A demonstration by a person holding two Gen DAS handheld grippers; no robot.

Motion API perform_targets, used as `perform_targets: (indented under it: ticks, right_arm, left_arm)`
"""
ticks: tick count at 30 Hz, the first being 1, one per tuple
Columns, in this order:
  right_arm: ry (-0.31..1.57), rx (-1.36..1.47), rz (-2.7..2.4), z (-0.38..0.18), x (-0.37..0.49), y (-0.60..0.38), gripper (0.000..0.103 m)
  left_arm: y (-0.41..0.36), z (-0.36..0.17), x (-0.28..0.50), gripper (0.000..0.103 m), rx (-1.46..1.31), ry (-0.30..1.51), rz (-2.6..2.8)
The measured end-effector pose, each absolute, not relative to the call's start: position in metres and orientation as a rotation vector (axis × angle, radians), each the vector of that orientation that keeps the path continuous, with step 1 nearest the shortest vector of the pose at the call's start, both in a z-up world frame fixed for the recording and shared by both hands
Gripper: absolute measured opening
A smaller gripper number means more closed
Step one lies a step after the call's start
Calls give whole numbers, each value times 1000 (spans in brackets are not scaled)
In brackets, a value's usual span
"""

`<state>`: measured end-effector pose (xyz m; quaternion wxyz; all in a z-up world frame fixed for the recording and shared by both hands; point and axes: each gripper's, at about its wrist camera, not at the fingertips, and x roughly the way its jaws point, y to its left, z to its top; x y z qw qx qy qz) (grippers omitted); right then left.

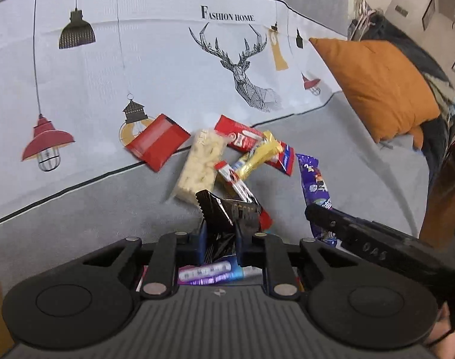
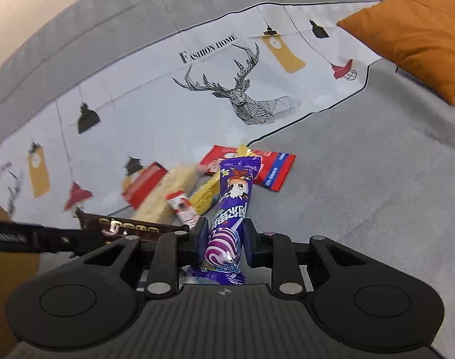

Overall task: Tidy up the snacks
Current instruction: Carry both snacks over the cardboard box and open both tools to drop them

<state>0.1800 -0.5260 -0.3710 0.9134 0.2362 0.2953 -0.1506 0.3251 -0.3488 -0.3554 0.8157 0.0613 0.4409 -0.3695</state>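
On the grey sofa seat: my snack pile (image 1: pixel 227 161) lies by the edge of a printed throw (image 1: pixel 155 68) — lamps, a stag, the words FASHION HOME.
Left tongs (image 1: pixel 221 233): I see them closed on a black wrapper (image 1: pixel 224 215), crumpled between the pads and lifted clear of the seat.
Right tongs (image 2: pixel 224 240): closed on a purple packet (image 2: pixel 232 206), gripped near its lower end, the rest standing up and away from my camera.
Purple packet from the left view: it (image 1: pixel 312 179) hangs at the right of the pile, with the right tongs' dark finger (image 1: pixel 332 220) across its lower part.
Black wrapper from the right view: it (image 2: pixel 128 227) shows low at the left, gold print on it, held by the other tool.
Pile, left side: a red pouch (image 1: pixel 157 142) lies partly on the throw, just beside a pale puffed-rice bar (image 1: pixel 199 166).
Pile, middle: a yellow stick pack (image 1: pixel 259 157) leans over a long red packet (image 1: pixel 254 146); a small red-and-white sachet (image 1: pixel 230 176) sits below them.
Under my left tongs: more wrappers — one pale blue and pink (image 1: pixel 212 270), details too hidden to tell.
Far right: an orange cushion (image 1: pixel 377 89) rests on the seat, well apart from the pile.
Focus: both views are slightly blurred.
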Motion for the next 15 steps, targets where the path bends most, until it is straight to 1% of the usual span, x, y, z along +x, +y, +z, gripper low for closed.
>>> perform_targets:
  ticks: [5, 15]
  right_arm:
    - [606, 586, -285, -352, 160, -508, 26]
    - [607, 555, -151, -288, 133, -440, 26]
  left_arm:
    - [-333, -334, 302, 20, 153, 929, -760]
    - [-269, -262, 247, 20, 246, 832, -593]
